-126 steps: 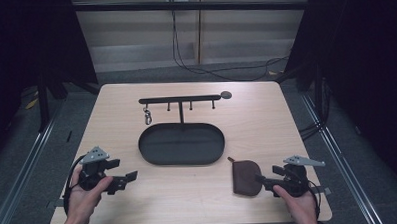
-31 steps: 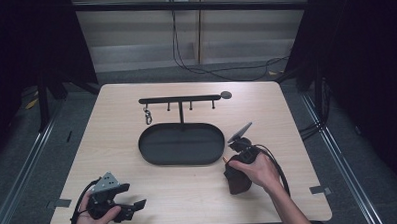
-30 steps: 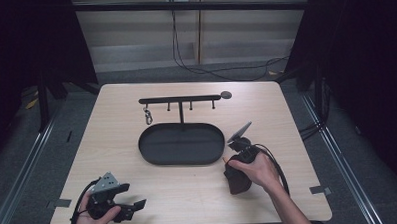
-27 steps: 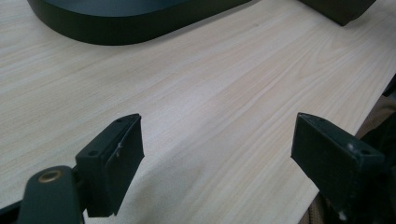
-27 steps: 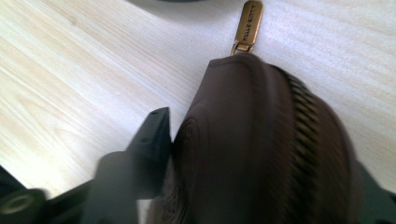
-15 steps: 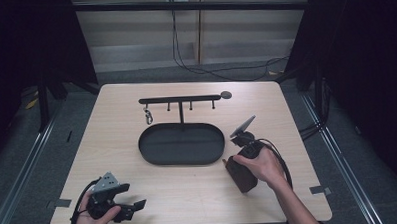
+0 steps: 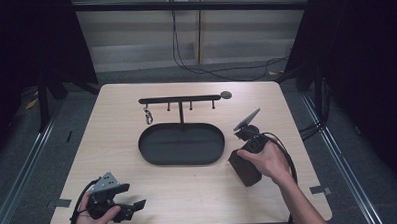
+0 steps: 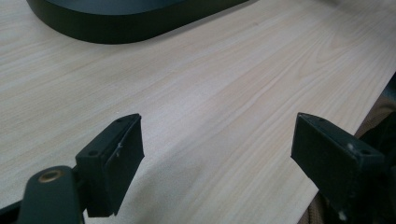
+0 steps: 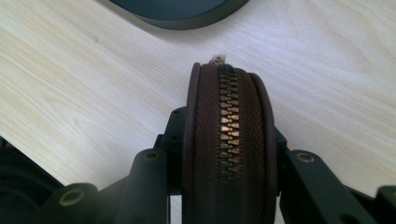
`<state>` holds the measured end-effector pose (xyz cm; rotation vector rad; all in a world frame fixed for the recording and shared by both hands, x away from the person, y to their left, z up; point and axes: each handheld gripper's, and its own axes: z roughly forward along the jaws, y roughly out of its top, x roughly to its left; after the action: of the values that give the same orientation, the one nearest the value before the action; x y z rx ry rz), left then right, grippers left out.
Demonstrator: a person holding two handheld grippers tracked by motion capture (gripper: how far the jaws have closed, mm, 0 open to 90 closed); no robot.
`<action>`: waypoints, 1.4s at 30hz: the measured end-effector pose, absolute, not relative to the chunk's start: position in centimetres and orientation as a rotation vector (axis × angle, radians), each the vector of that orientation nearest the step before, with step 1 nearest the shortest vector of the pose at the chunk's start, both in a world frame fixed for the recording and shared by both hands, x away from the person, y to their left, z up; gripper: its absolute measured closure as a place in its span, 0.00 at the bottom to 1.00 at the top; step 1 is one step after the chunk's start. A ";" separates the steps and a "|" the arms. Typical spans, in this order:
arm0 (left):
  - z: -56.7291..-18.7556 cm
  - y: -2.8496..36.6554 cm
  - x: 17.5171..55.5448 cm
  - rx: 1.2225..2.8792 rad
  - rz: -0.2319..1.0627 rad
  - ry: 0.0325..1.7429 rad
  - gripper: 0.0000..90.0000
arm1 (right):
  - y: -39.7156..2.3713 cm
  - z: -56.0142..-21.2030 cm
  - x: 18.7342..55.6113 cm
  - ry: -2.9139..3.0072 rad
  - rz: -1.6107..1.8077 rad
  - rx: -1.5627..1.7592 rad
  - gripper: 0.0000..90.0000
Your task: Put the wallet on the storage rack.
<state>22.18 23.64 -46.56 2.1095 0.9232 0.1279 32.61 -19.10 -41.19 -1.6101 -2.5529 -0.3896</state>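
A brown zipped pouch (image 7: 245,169) is held edge-up just above the table's right front part, beside the tray. My right gripper (image 7: 244,159) is shut on it, and its jaws have just been closing on it. In the right gripper view the pouch (image 9: 229,116) fills the gap between the jaws, with its brass zipper facing the camera. My left gripper (image 7: 134,206) rests near the front left edge of the table. It stands open, with bare wood between its fingers (image 8: 116,156).
A black oval tray (image 7: 143,144) lies mid-table. Behind it stands a black hook rail (image 7: 180,99) with a key ring (image 7: 148,115) on its left hook. The tray's rim is near in both gripper views (image 8: 116,30) (image 9: 187,16).
The right hand has risen with the pouch, which went from lying flat to tilted up on its edge. The left gripper has kept still over the last second.
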 end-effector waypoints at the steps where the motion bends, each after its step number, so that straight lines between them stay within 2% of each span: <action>1: -46.6 23.6 22.2 2.110 0.128 0.925 0.19 | -19.1 -41.0 32.6 -2.556 -0.388 -1.612 0.72; 26: -46.6 23.6 22.2 2.113 0.135 0.923 0.19 | -18.3 -37.5 33.6 -2.604 -0.394 -1.604 0.72; 42: -46.6 23.6 22.2 2.123 0.123 0.904 0.19 | -15.9 -36.2 35.3 -2.672 -0.381 -1.575 0.73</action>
<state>22.18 23.62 -46.56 2.1229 0.9039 0.1228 35.30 -15.88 -36.15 -1.5746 -2.6715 -0.3813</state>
